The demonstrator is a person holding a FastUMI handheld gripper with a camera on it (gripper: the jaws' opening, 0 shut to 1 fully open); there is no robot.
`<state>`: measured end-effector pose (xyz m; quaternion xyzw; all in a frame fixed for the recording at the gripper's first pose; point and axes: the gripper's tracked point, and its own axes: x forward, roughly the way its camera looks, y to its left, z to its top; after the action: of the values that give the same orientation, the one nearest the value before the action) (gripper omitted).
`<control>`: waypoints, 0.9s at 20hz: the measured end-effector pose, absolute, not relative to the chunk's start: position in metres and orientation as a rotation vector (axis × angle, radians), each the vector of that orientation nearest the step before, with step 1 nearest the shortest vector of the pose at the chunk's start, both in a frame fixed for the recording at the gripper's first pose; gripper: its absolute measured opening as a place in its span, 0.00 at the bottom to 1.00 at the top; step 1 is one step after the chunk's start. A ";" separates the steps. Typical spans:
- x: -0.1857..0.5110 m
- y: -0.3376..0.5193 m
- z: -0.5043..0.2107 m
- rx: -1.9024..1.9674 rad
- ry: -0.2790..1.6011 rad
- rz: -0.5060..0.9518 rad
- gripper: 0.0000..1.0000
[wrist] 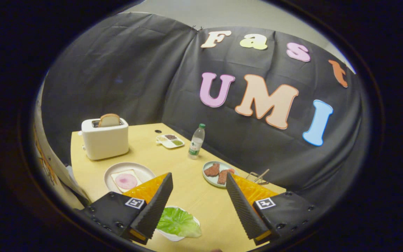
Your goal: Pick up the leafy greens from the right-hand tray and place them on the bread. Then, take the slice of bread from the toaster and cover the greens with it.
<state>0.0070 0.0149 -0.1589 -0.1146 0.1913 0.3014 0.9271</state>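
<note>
My gripper (198,180) hangs open above the wooden table (191,196), nothing between its fingers. A green leafy lettuce piece (178,221) lies on a small white tray (173,236) below, close to the left finger (154,206). Beyond the left finger a white plate (112,173) holds a slice of bread (126,180) topped with a round pink slice of meat (126,181). At the far left stands a white toaster (105,140) with a slice of bread (109,120) sticking up from its slot.
A pale green plate (206,178) with reddish sausage pieces (217,172) sits just beyond the right finger. A water bottle (196,141) and a divided condiment dish (170,140) stand near the back wall. A small wire rack (257,176) rests at the table's right edge.
</note>
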 end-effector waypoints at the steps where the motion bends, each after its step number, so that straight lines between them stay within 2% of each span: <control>1: 0.005 0.016 -0.167 -0.243 0.407 0.638 0.99; 18: -0.018 0.023 -0.307 -0.374 0.674 0.880 0.99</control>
<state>-0.0182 0.0229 -0.3071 -0.1765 0.3182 0.4153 0.8337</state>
